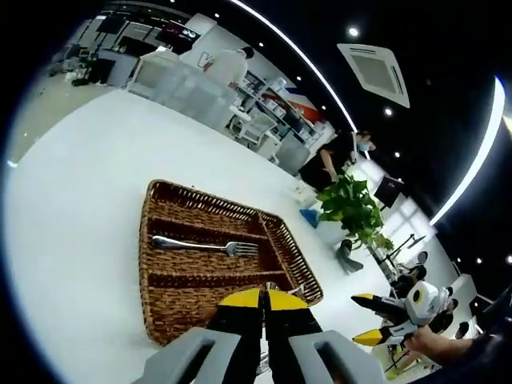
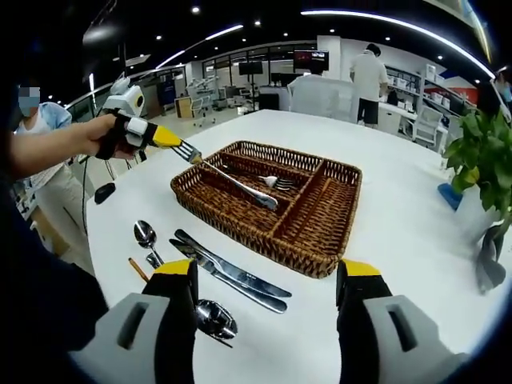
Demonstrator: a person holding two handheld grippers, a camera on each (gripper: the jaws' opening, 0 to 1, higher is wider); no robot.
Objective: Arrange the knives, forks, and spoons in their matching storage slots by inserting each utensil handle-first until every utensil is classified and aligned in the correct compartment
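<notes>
Left tongs [image 2: 188,151], closing on a fork [image 2: 236,182] at its tines so the handle is leading into the wicker tray [image 2: 320,264] holding another fork [image 2: 278,182], while right tongs [image 2: 268,292] are waiting wide open above knives [image 2: 232,276] and spoons [image 2: 145,234] at the desk [image 2: 416,240] edge.

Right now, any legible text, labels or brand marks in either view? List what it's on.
None legible.
Hanging monitor: lit, content too blurred to read.
Knives, spoons, wicker tray: no readable markings.
</notes>
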